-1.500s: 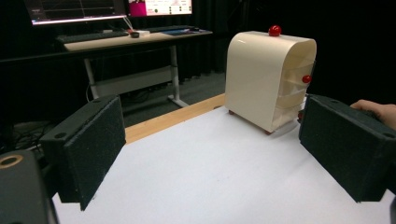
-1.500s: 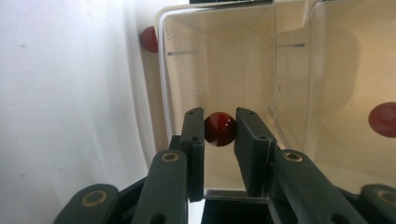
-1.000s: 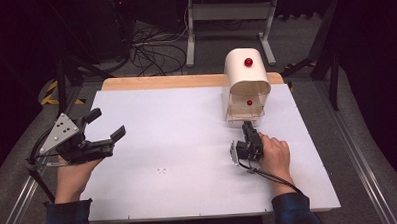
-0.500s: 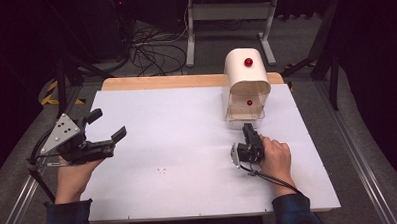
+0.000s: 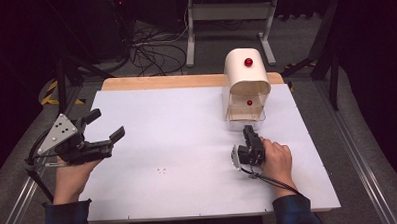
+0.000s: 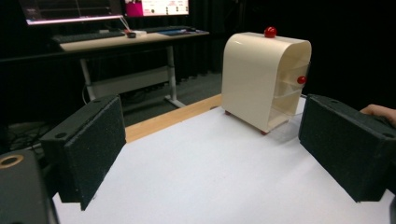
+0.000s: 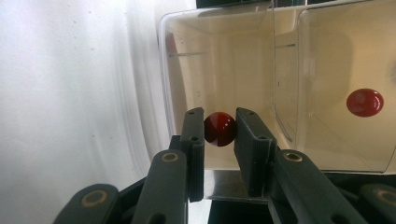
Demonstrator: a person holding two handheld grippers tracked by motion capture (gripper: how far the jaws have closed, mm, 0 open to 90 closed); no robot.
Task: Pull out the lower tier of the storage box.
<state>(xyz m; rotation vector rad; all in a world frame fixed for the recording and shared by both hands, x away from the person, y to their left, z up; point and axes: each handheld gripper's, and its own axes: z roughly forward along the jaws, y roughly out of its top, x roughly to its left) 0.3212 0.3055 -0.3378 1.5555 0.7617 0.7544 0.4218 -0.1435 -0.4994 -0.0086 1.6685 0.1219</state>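
Note:
A cream cabinet [image 5: 245,78] with clear drawers stands at the back right of the white table top [image 5: 177,142]. One red knob [image 5: 248,61] sits on its top and another [image 5: 249,102] on the upper drawer. My right gripper [image 5: 248,133] lies turned on its side in front of the lower clear drawer [image 7: 224,70]. In the right gripper view it [image 7: 219,122] is shut on that drawer's red knob [image 7: 219,129], with the upper drawer's knob [image 7: 364,102] off to the right. My left gripper [image 5: 106,124] is held open above the table's left edge, nothing between its pads [image 6: 93,149].
A wooden strip [image 5: 160,82] runs along the table's far edge. Beyond it, cables [image 5: 149,48] and a metal stand [image 5: 228,21] are on the floor. The left gripper view shows the cabinet [image 6: 261,79] ahead and a desk [image 6: 121,39] with monitors behind.

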